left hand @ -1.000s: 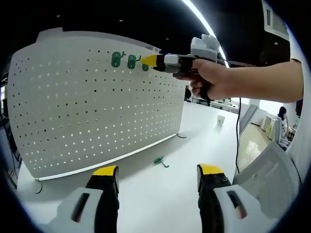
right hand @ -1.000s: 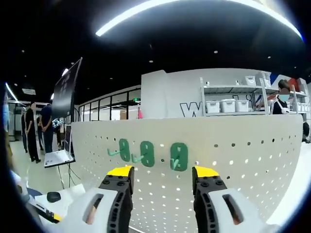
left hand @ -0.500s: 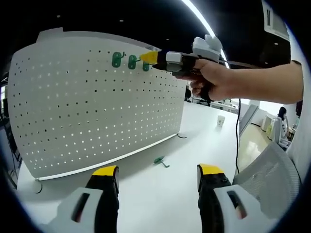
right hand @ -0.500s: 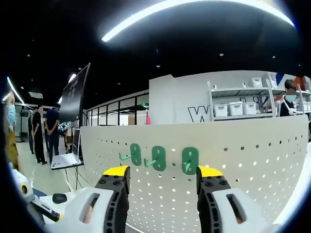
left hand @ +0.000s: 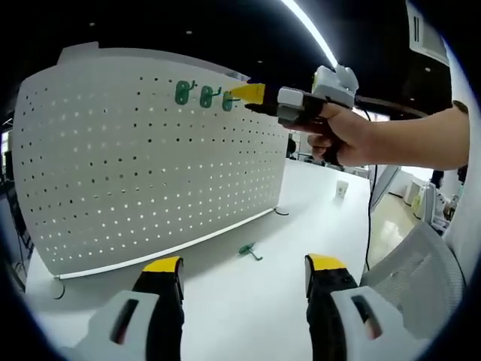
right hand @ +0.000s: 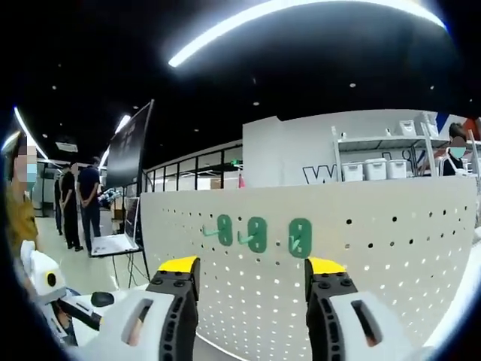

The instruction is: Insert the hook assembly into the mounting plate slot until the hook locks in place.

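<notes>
facing pegboard [right hand: 361, 248] | three green hooks [right hand: 257, 234] mounted | both tools wide, empty | wall letter "w" [right hand: 314, 174]

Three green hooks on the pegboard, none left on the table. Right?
Not quite. The three hooks are on the pegboard, but the left gripper view shows one more green hook lying on the table in front of the board.

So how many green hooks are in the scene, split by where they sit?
Hooks mounted on the pegboard: 3
Hook lying on the table: 1
Total: 4
</notes>
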